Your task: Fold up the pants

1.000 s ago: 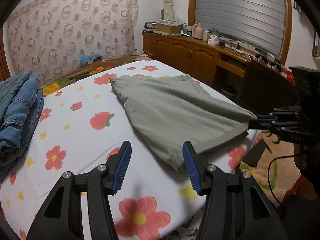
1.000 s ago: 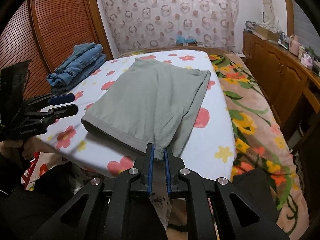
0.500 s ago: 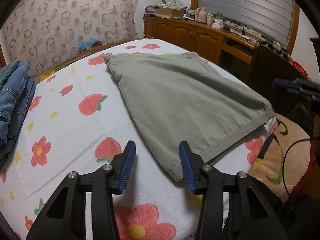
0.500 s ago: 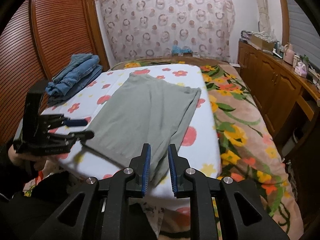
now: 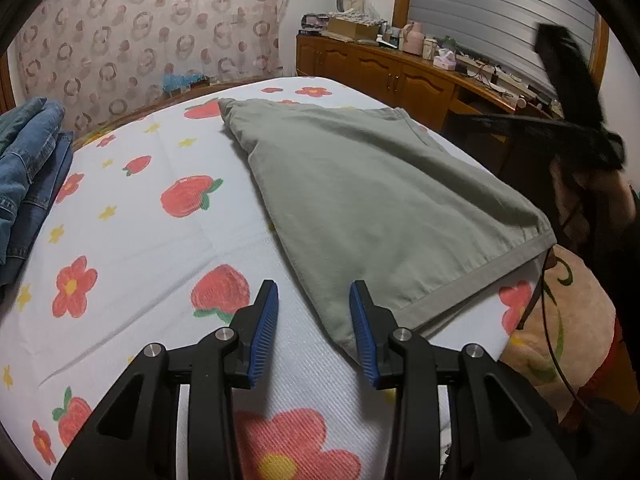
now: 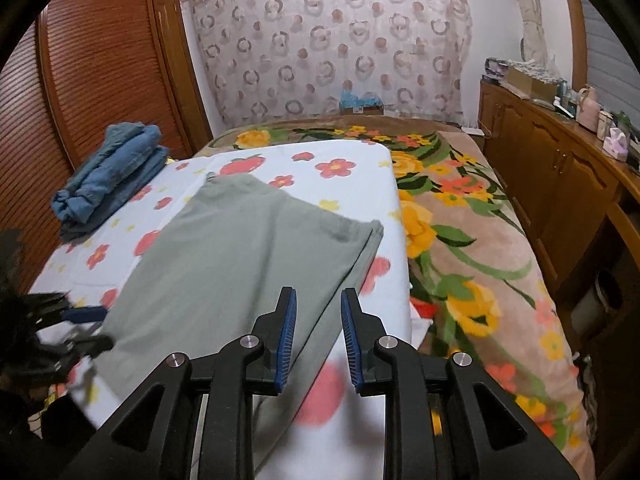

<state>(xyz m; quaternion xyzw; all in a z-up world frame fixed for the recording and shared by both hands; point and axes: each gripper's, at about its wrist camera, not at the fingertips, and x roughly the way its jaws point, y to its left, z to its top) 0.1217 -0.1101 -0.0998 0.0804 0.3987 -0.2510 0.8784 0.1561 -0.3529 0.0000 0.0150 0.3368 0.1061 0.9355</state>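
Observation:
Grey-green pants (image 5: 360,200) lie flat on the white flowered sheet (image 5: 140,240), hem band toward me; they also show in the right wrist view (image 6: 240,256). My left gripper (image 5: 314,330) is open and empty, just above the near left corner of the hem. My right gripper (image 6: 318,334) is open and empty, above the pants' near right edge. In the left wrist view the right gripper (image 5: 576,136) appears blurred at the right. The left gripper (image 6: 72,328) shows at the lower left of the right wrist view.
Folded blue jeans (image 6: 112,168) are stacked at the sheet's far left; they also show in the left wrist view (image 5: 28,168). A flowered brown blanket (image 6: 472,240) covers the bed's right side. A wooden cabinet (image 6: 560,168) with clutter runs along the right wall.
My right gripper has let go of the pants' hem corner, opened, and risen. The pants now lie flat. My left gripper has moved closer to the hem corner.

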